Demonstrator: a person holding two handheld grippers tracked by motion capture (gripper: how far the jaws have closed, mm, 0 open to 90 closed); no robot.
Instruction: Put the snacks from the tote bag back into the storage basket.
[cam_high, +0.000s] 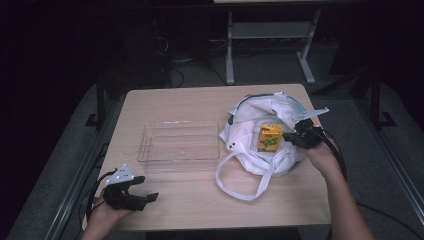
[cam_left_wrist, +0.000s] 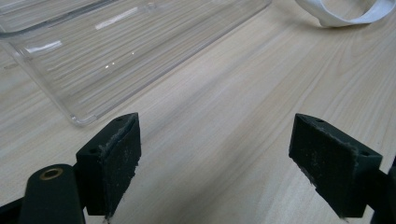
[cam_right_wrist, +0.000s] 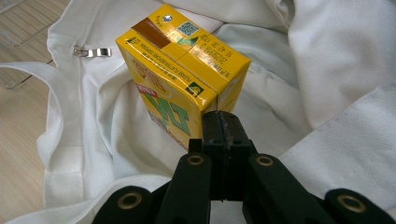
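Yellow juice carton stands upright on the crumpled white cloth bag, with its printed top flap facing up; in the right gripper view the carton rises just ahead of the black jaws, which are pressed together against each other, so the right tongs are clenched with nothing between them. Their tip sits at the carton's lower corner, and whether it actually touches the carton cannot be told. In the high view the right tongs lie just beside the carton, on the side away from the tray, with the person's right hand behind them.

The bag spreads out around the carton, and its white strap loops off onto the wooden counter. A small metal clip shows on the bag's edge beyond the carton. Next to the bag, on the far side from the right tongs, a clear plastic tray rests flat on the counter.

Well apart from the carton, past the tray at the counter's near corner, the left tongs hang released, jaws spread wide over bare wood, with the tray's corner just ahead of them.
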